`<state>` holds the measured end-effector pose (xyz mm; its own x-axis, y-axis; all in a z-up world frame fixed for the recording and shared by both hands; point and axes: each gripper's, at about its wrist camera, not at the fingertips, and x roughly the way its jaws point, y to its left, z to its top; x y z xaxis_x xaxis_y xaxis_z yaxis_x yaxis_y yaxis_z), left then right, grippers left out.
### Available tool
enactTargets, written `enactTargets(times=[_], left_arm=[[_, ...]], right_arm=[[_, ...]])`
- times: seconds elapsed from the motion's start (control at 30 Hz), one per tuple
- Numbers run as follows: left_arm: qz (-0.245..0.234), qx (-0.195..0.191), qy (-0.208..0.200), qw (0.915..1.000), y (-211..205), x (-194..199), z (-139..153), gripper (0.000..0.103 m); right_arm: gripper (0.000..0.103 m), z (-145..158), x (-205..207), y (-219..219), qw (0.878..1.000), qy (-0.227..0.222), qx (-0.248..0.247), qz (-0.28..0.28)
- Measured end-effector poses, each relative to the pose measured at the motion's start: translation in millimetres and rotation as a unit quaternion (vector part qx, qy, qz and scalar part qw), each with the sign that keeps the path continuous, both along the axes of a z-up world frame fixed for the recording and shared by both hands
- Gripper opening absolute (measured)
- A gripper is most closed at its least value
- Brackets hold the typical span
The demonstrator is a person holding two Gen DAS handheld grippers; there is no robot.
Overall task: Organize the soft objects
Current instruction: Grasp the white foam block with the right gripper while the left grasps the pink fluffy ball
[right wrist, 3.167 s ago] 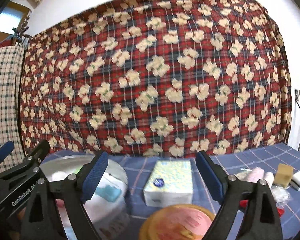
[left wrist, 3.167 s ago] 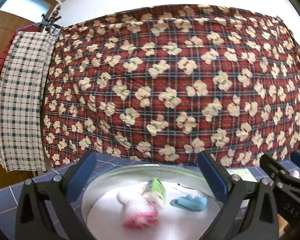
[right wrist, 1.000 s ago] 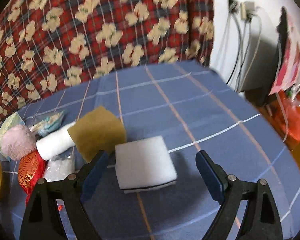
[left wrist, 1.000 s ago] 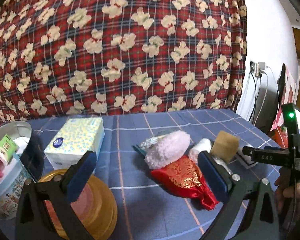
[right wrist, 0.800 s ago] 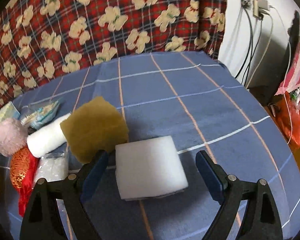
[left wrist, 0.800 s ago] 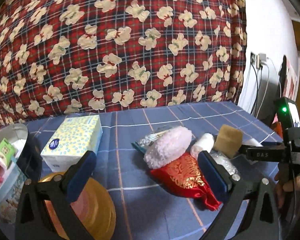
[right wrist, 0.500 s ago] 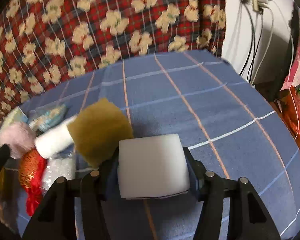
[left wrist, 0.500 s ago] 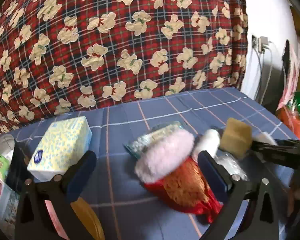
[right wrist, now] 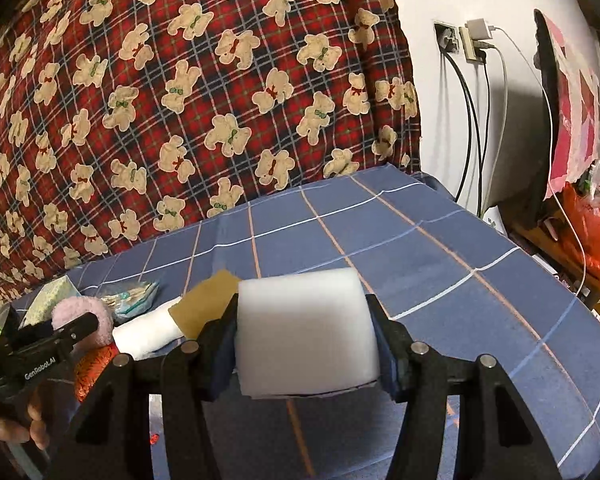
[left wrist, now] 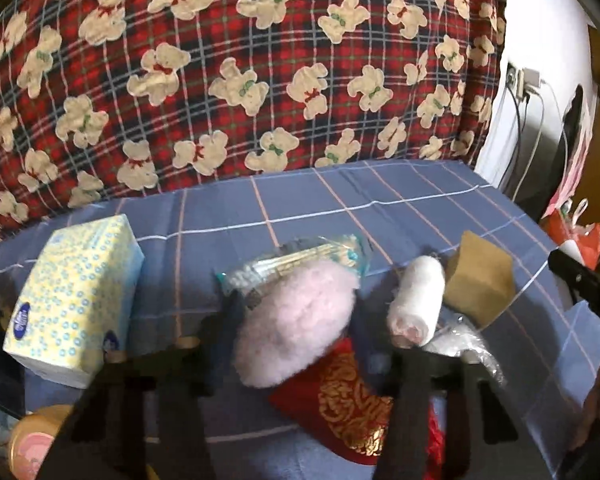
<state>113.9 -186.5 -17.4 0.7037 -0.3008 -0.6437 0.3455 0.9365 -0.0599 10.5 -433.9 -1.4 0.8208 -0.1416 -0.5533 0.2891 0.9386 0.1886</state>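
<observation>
My right gripper (right wrist: pixel 306 336) is shut on a white foam sponge (right wrist: pixel 306 330) and holds it just above the blue checked tablecloth (right wrist: pixel 440 264). My left gripper (left wrist: pixel 300 328) has closed around a fluffy pink puff (left wrist: pixel 296 324); the view is blurred, and the fingers (left wrist: pixel 228 320) press its sides. Beside the puff lie a white rolled cloth (left wrist: pixel 418 306), a brown sponge (left wrist: pixel 480 280), a red and gold pouch (left wrist: pixel 348 400) and a clear packet (left wrist: pixel 300 256). In the right wrist view the puff (right wrist: pixel 84 310), roll (right wrist: pixel 148 334) and brown sponge (right wrist: pixel 206 304) lie left.
A yellow and blue tissue pack (left wrist: pixel 72 304) lies at the left. An orange lid (left wrist: pixel 36 436) shows at the bottom left. A teddy-bear plaid cloth (left wrist: pixel 240 72) hangs behind. Wall sockets and cables (right wrist: pixel 472 60) and a red bag (right wrist: pixel 592 224) stand right of the table edge.
Both grippers swung right from the tin. My right gripper shut on the white sponge and lifted it. My left gripper moved in and closed around the pink puff.
</observation>
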Motion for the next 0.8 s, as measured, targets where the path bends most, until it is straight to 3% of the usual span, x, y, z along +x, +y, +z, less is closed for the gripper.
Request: enactTargets(times=[0.03,0.07,0.23,0.47,0.57,0.8], left_arm=[[-0.002,-0.002,-0.002,1.0,0,-1,1,0.02],[-0.009,-0.007,-0.006,0.9999,1,-5,3,0.019],[-0.021,-0.044,-0.028,0.9984,12,-24,15,0.018],[-0.066,-0.105,-0.064,0.9901,25,-56,36,0.018],[-0.062,-0.089,-0.082,0.9907,25,-69,35,0.018],[-0.054,-0.065,-0.107,0.9906,27,-83,32,0.018]], right_arm=[[0.06,0,0,-1,1.0,-0.001,0.0,-0.001],[0.06,1,-1,-1,1.0,-0.003,-0.001,-0.003],[0.06,5,-7,3,0.999,-0.025,-0.021,-0.009],[0.06,17,-18,25,0.993,-0.066,-0.095,-0.009],[0.06,21,-22,36,0.987,-0.084,-0.138,-0.009],[0.06,24,-27,37,0.985,-0.1,-0.139,-0.01]])
